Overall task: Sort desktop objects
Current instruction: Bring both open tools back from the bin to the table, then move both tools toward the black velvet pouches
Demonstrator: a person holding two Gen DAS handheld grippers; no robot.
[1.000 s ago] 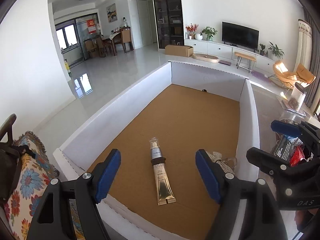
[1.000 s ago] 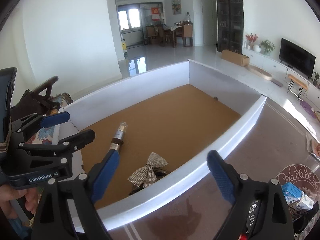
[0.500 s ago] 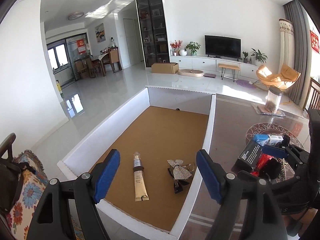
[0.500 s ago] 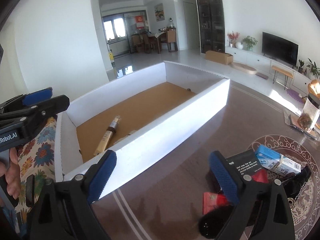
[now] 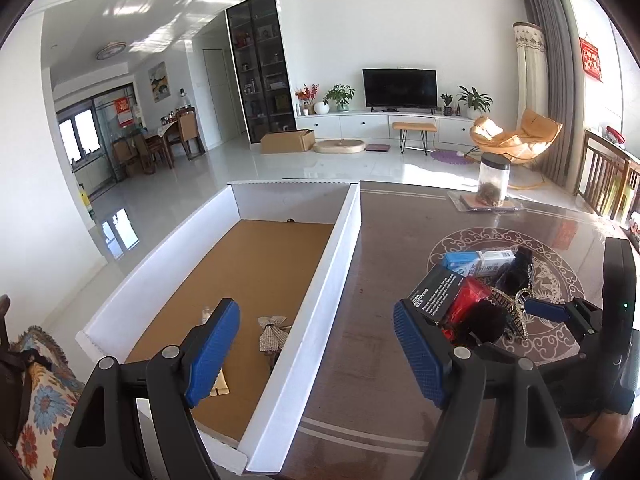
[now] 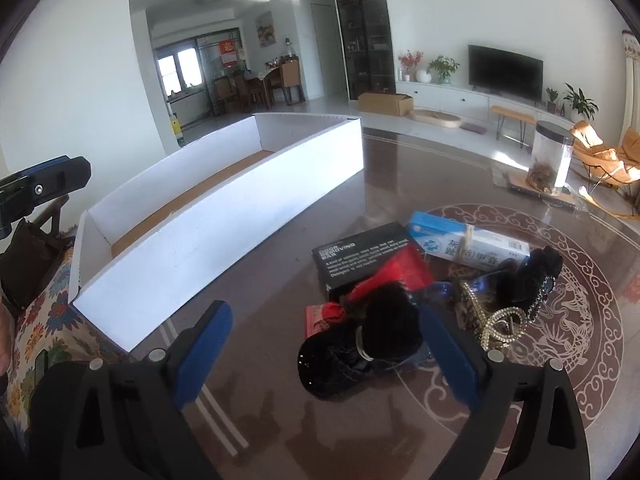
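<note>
Jaws on your right gripper stand spread with nothing pinched; they have just been opening, and only bare tabletop lies between the blue pads. Just past the right-hand pad, low and right of centre in that view, sits the pile: a black furry thing on a dark cap, a red packet, a black box, a blue-and-white carton behind them, and a gold tiara to the right. Your left gripper is likewise spread and holds nothing; its pads straddle the white wall of the tray, which runs from lower centre to the middle of that frame. Inside the tray, on the brown floor at lower left, lies a sparkly bow, with a gold tube mostly hidden behind the left pad. At the lower right edge of the left view, your right gripper hovers beside the pile on the dark table.
</note>
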